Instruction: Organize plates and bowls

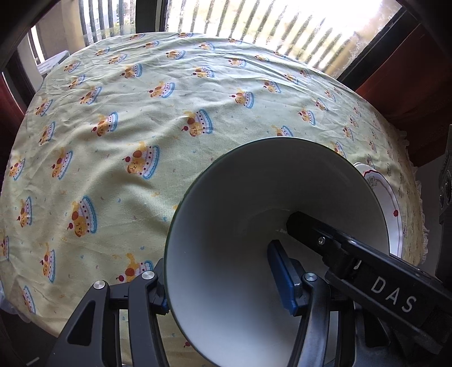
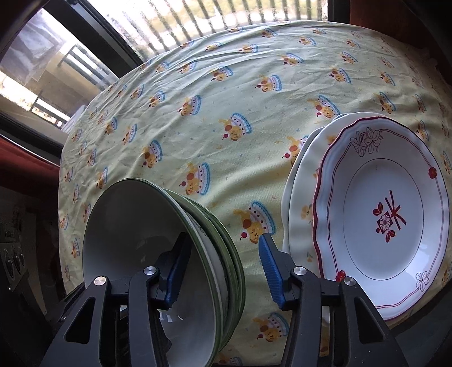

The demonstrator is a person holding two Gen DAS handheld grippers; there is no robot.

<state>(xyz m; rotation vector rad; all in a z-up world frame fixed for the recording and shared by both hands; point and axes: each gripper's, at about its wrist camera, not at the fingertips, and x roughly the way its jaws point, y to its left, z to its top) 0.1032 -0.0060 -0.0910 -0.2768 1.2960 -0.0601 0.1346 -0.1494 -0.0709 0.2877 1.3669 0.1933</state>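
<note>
A stack of white bowls (image 2: 135, 225) with green rims stands at the near left of the table. The top bowl (image 1: 240, 197) fills the lower left wrist view. My left gripper (image 1: 223, 285) straddles its left wall, one finger outside against the rim and the blue pad inside, gripping. My right gripper (image 2: 223, 271) straddles the right wall with one pad inside; the outer pad stands apart from the rims, so it is open. One of its black fingers (image 1: 339, 242) reaches into the bowl. A red-patterned plate (image 2: 381, 211) lies on a cream plate (image 2: 302, 183) to the right.
A round table under a yellow cake-print cloth (image 1: 141, 127) carries everything. The plate pile (image 1: 392, 209) lies close beside the bowls. A barred window (image 1: 254, 22) runs behind the table's far edge, with dark red fabric (image 1: 409, 90) at the right.
</note>
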